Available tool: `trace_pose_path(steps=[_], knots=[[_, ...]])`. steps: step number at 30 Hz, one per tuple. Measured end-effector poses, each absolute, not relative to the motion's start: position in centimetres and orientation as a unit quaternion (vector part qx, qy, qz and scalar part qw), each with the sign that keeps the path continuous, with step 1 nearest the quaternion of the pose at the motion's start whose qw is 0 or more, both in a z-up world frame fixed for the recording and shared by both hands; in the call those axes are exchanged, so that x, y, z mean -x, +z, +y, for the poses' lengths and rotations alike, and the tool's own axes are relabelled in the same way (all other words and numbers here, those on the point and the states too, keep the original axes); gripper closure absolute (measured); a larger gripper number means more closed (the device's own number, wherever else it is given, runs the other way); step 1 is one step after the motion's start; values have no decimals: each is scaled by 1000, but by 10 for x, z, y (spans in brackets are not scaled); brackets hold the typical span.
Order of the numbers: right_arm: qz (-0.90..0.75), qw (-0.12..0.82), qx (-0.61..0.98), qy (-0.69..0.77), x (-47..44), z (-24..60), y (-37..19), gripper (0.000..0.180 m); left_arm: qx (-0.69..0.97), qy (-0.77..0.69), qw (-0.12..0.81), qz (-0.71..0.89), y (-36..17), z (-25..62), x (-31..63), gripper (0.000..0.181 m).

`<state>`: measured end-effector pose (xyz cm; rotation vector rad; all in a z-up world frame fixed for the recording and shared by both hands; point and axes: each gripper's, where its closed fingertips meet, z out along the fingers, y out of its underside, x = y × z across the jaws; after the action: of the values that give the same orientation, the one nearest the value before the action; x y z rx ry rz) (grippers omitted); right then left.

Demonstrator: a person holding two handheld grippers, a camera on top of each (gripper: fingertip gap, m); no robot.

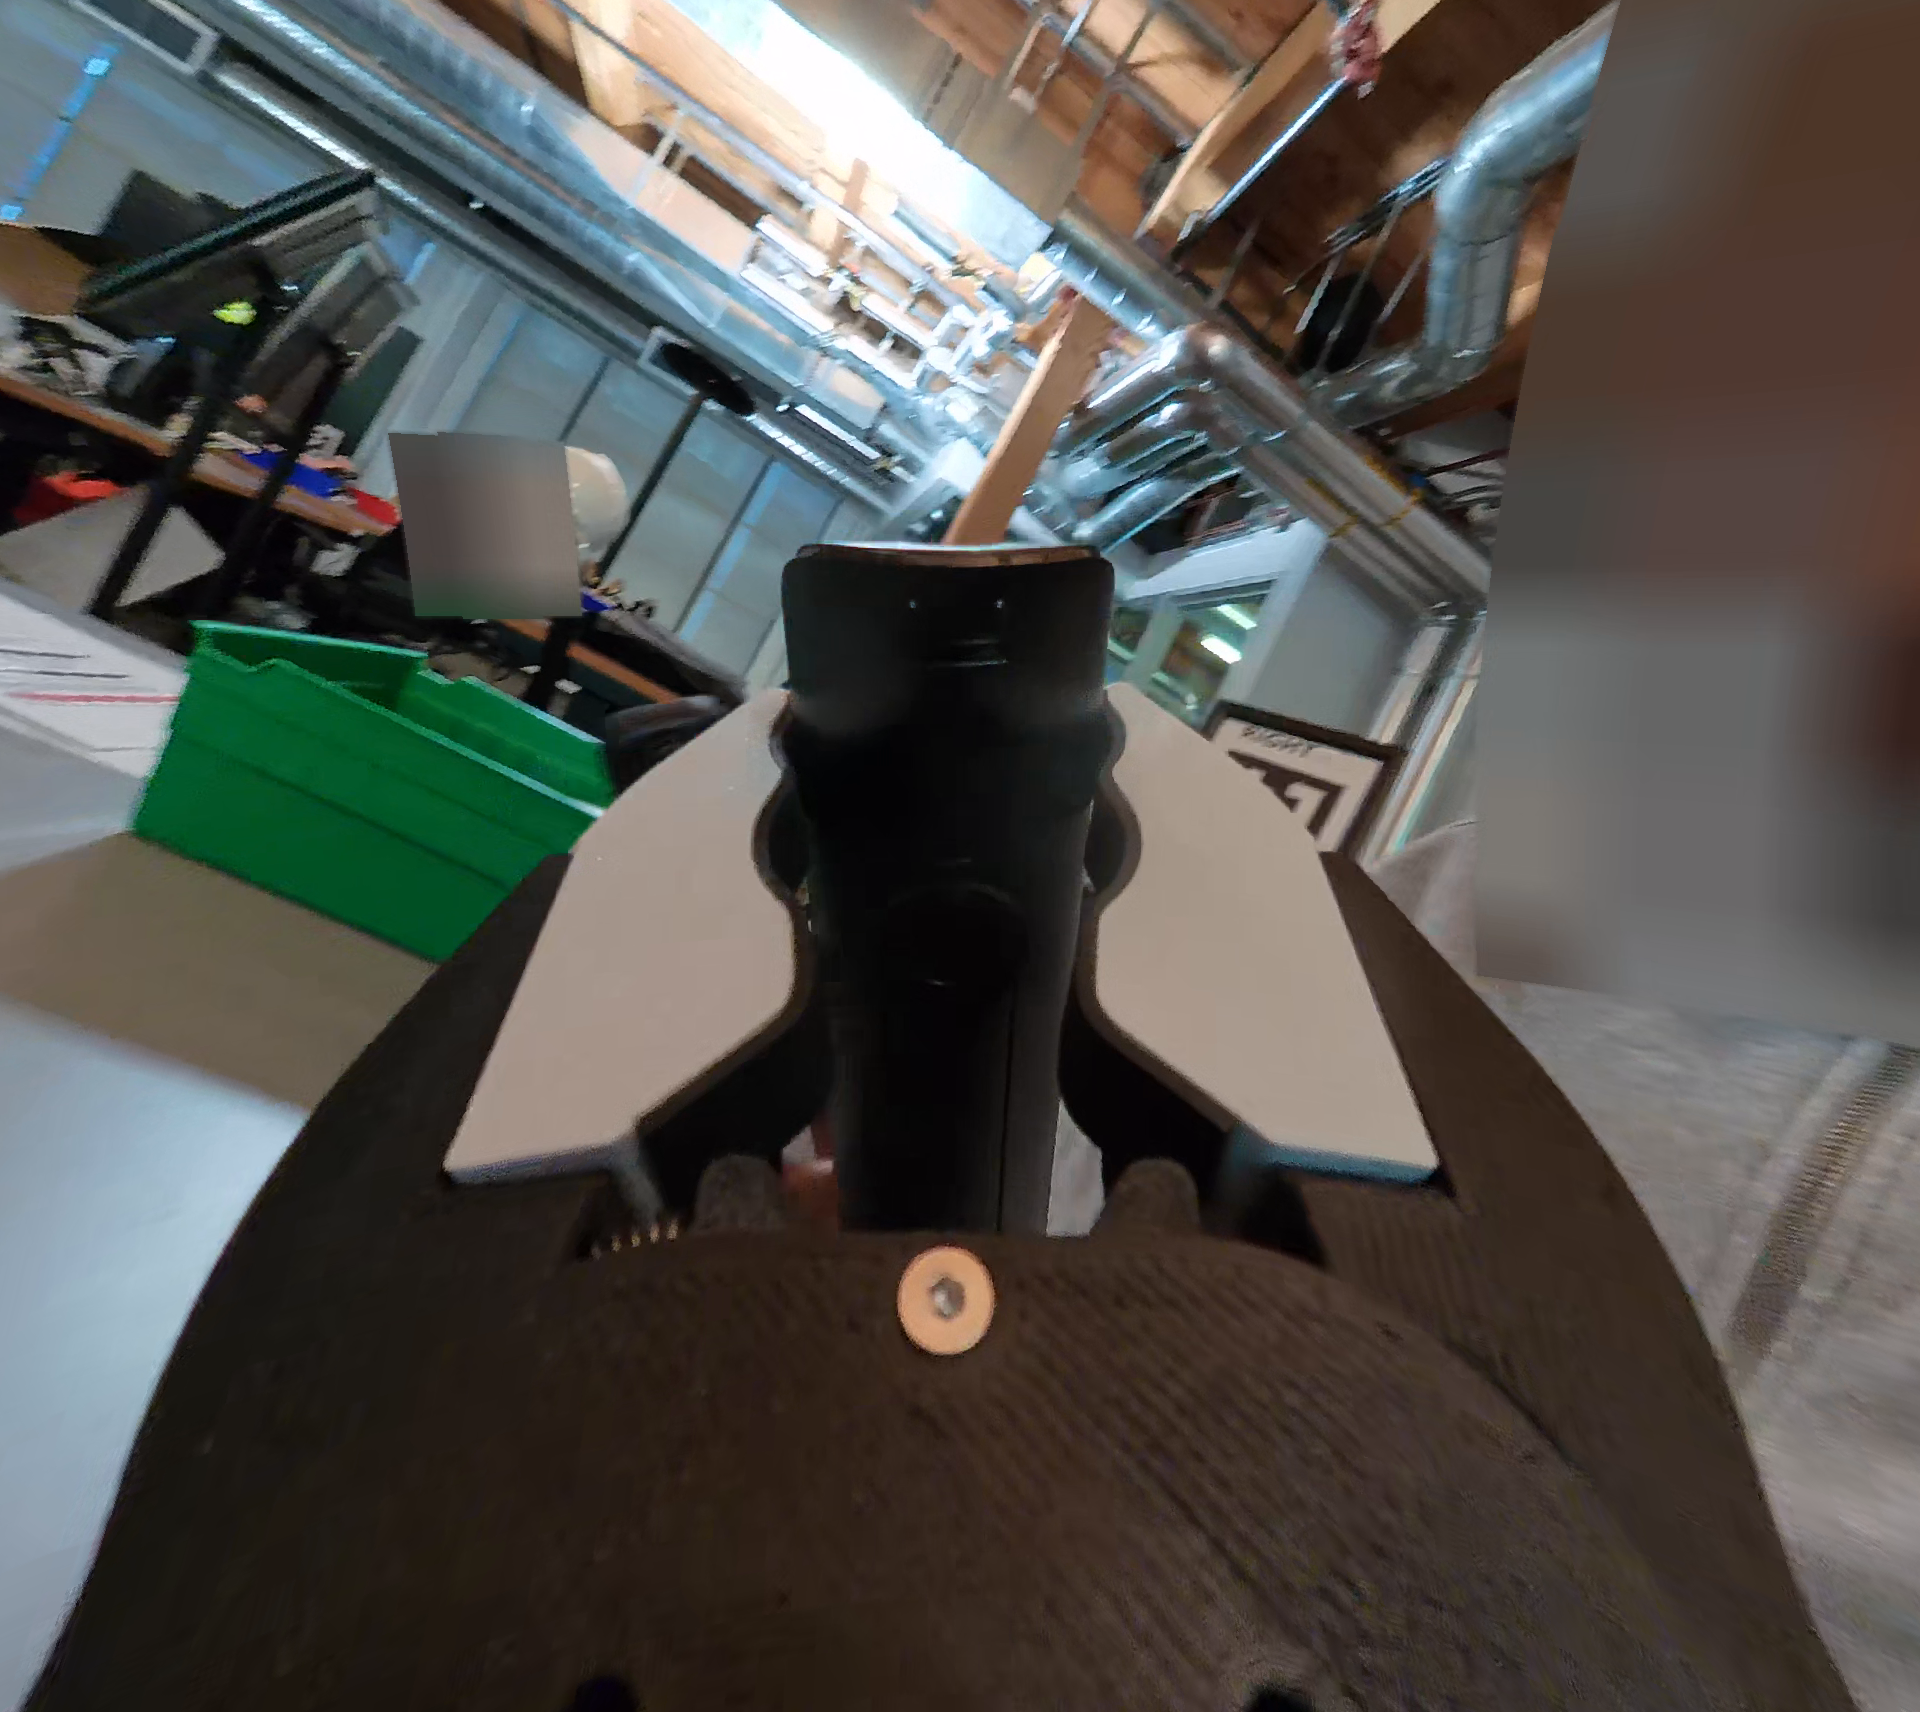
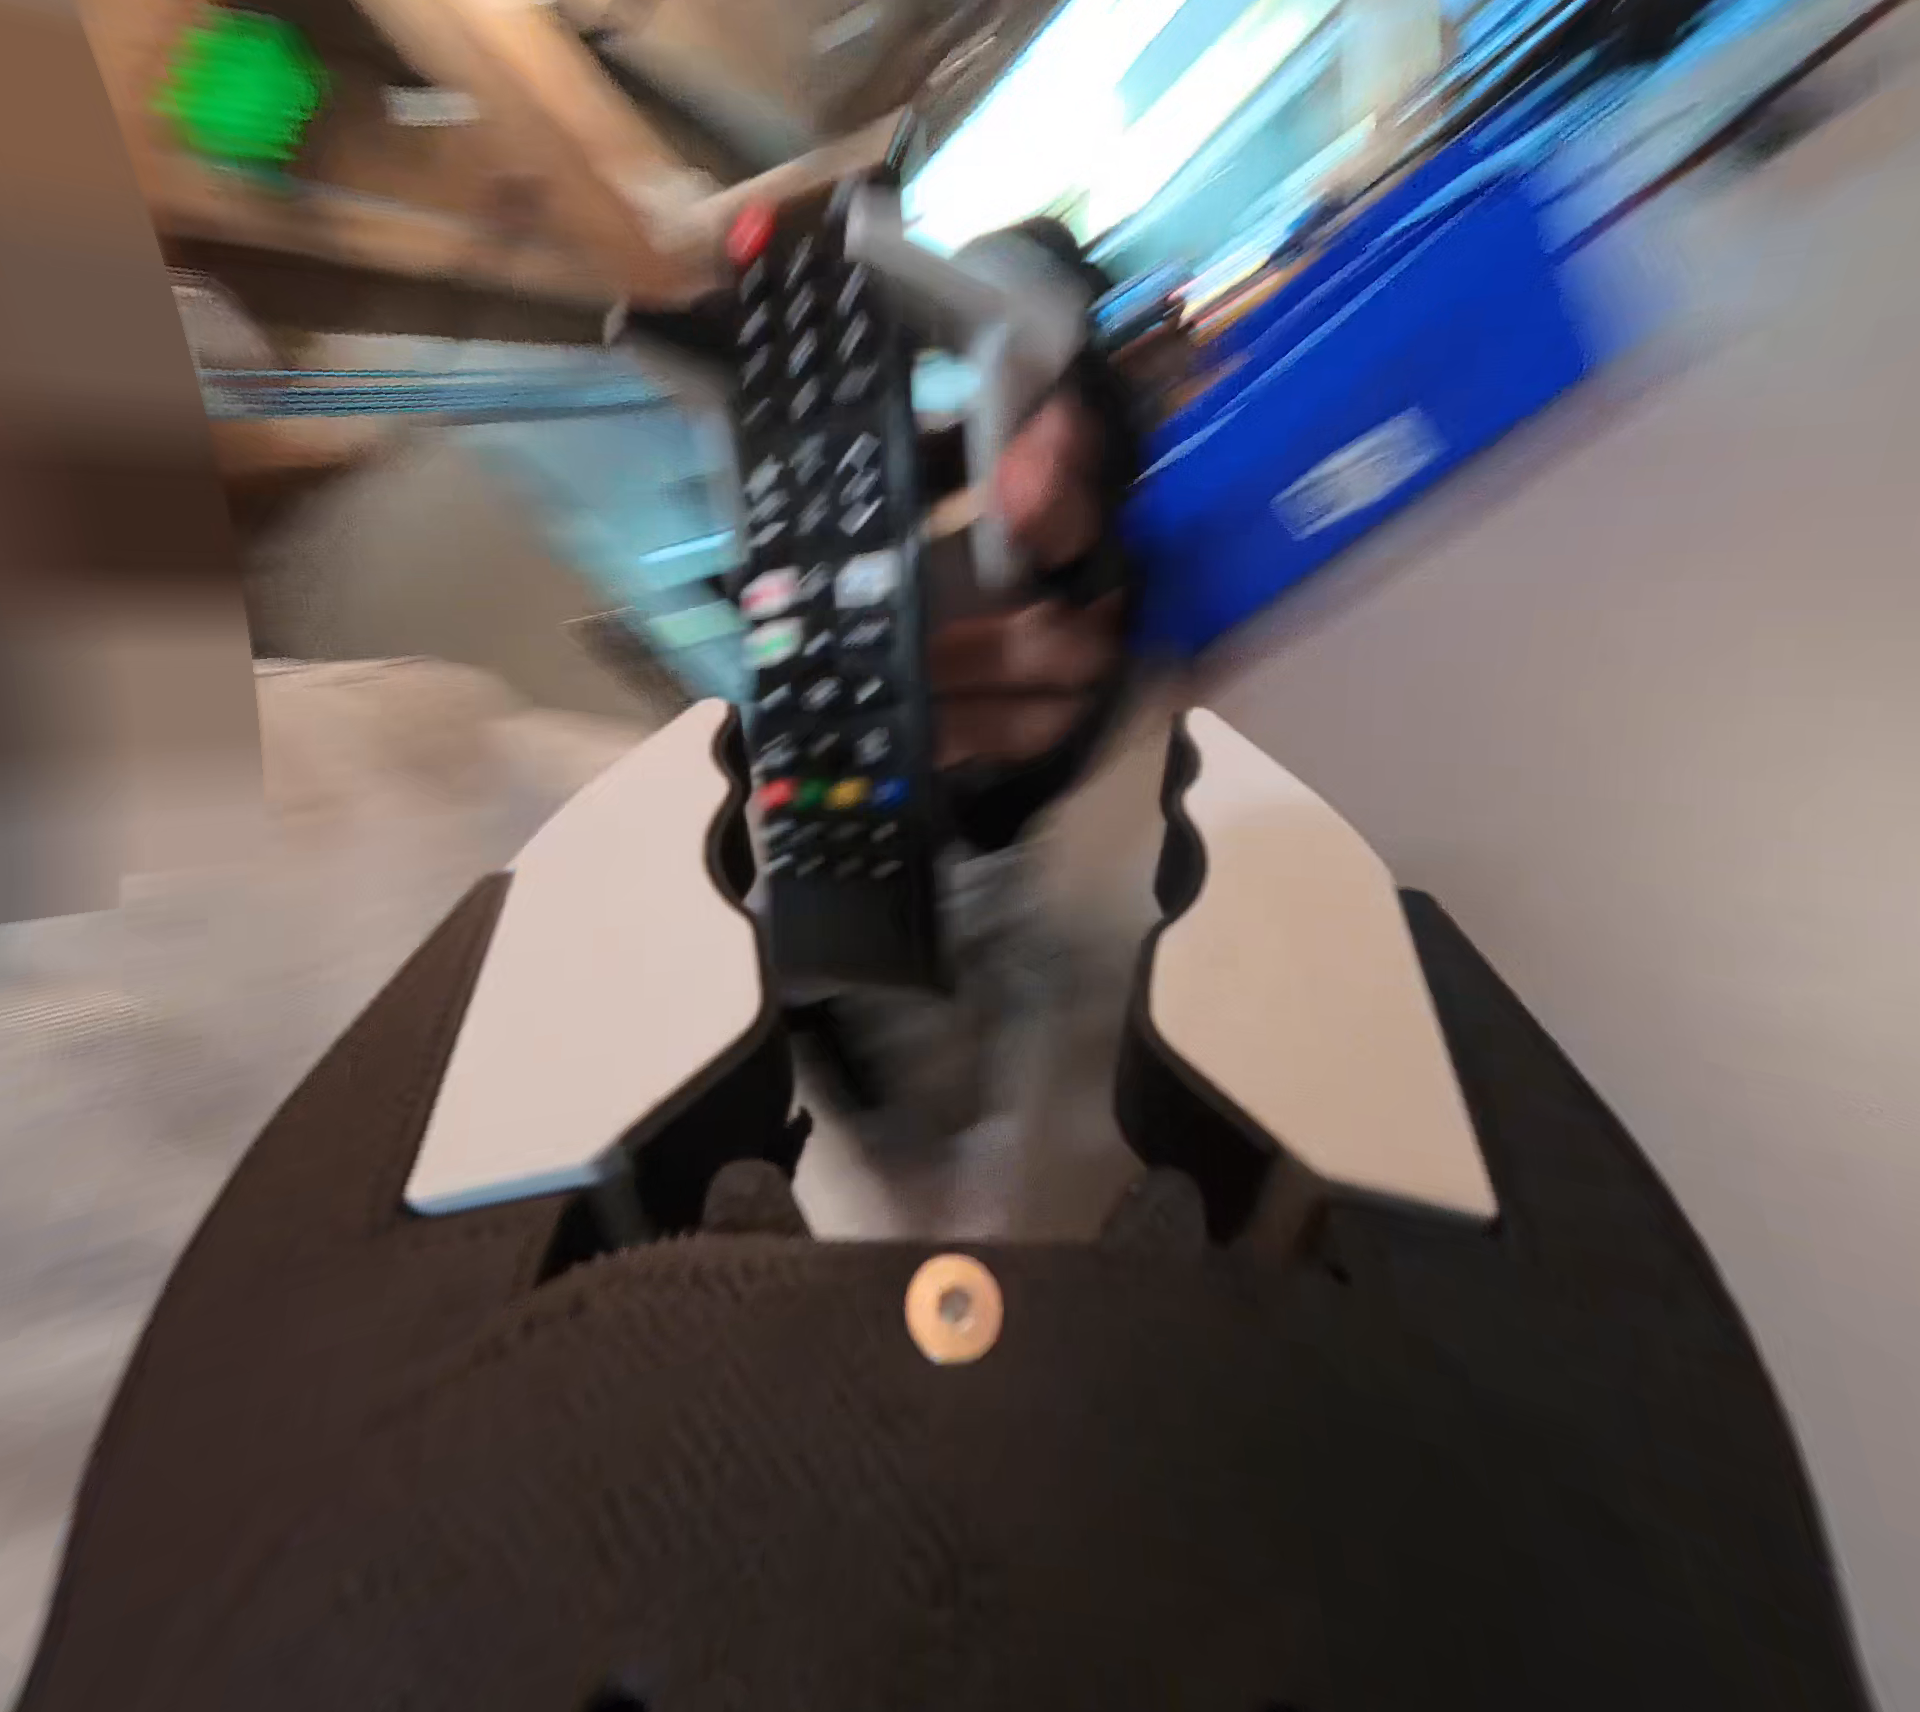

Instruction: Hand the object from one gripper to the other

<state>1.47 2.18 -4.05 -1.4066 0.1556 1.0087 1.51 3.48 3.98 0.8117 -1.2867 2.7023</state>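
In the left wrist view my left gripper (image 1: 945, 706) is shut on a black remote control (image 1: 945, 831), held upright with its plain back toward the camera. In the right wrist view, which is motion-blurred, the remote (image 2: 831, 571) shows its button side. Its lower end sits between the fingers of my right gripper (image 2: 956, 727), close against the left finger (image 2: 623, 935). The right jaws stand wide apart, not closed on it. Behind the remote, the left gripper's grey fingers (image 2: 966, 312) and a hand (image 2: 1039, 478) hold its upper part.
A green bin (image 1: 353, 789) stands on the white table (image 1: 104, 1195) to the left. A blue bin (image 2: 1351, 436) sits on the table (image 2: 1610, 831) at the right. A black-and-white marker plate (image 1: 1299, 779) shows past my left gripper's right finger.
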Motion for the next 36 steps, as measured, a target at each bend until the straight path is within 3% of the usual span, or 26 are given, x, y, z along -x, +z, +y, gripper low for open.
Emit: trace_pose_path(steps=[5,14,36], knots=[[70,710,638,290,-46,15,-32,99,-305,834,-36,-459,21,41,-29,128],[14,630,721,289,11,43,-74,73,-336,815,-72,-467,12,46,-38,128],[-28,572,774,268,29,40,-92,123,-311,818,-66,-480,20,25,-30,128]])
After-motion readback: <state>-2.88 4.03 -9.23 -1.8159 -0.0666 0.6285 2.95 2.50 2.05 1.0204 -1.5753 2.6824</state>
